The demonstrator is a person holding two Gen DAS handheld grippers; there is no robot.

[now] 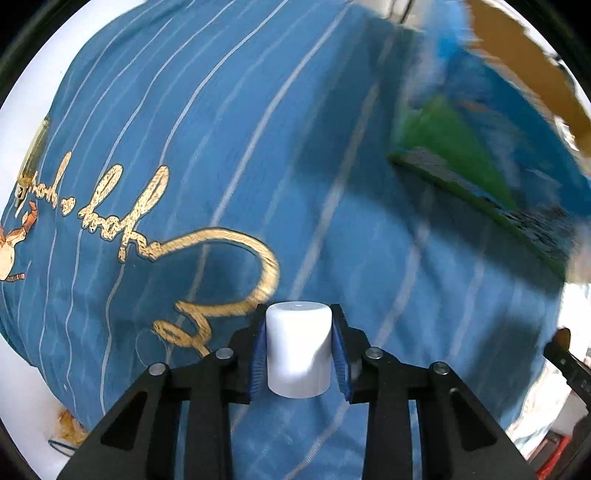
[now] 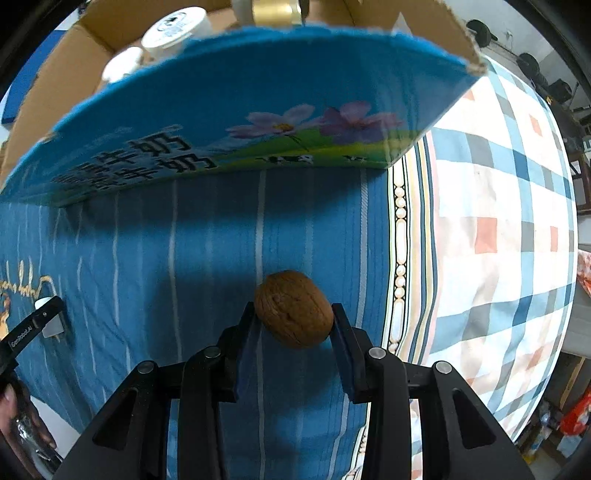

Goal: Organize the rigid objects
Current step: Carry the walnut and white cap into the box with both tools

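Note:
My left gripper (image 1: 298, 332) is shut on a white cylinder (image 1: 298, 350), held upright above the blue striped cloth (image 1: 229, 147). My right gripper (image 2: 293, 317) is shut on a brown walnut (image 2: 293, 308), held above the same cloth (image 2: 184, 258). A cardboard box (image 2: 258, 122) with a blue printed side stands just ahead of the right gripper; it appears blurred at the upper right of the left wrist view (image 1: 491, 155). The left gripper with its white cylinder also shows at the left edge of the right wrist view (image 2: 44, 317).
Inside the box are white jars (image 2: 173, 29) and a gold-coloured item (image 2: 275, 11). A checked bedsheet (image 2: 498, 221) lies right of the blue cloth. Gold script embroidery (image 1: 147, 221) marks the cloth. Floor clutter shows at the far right.

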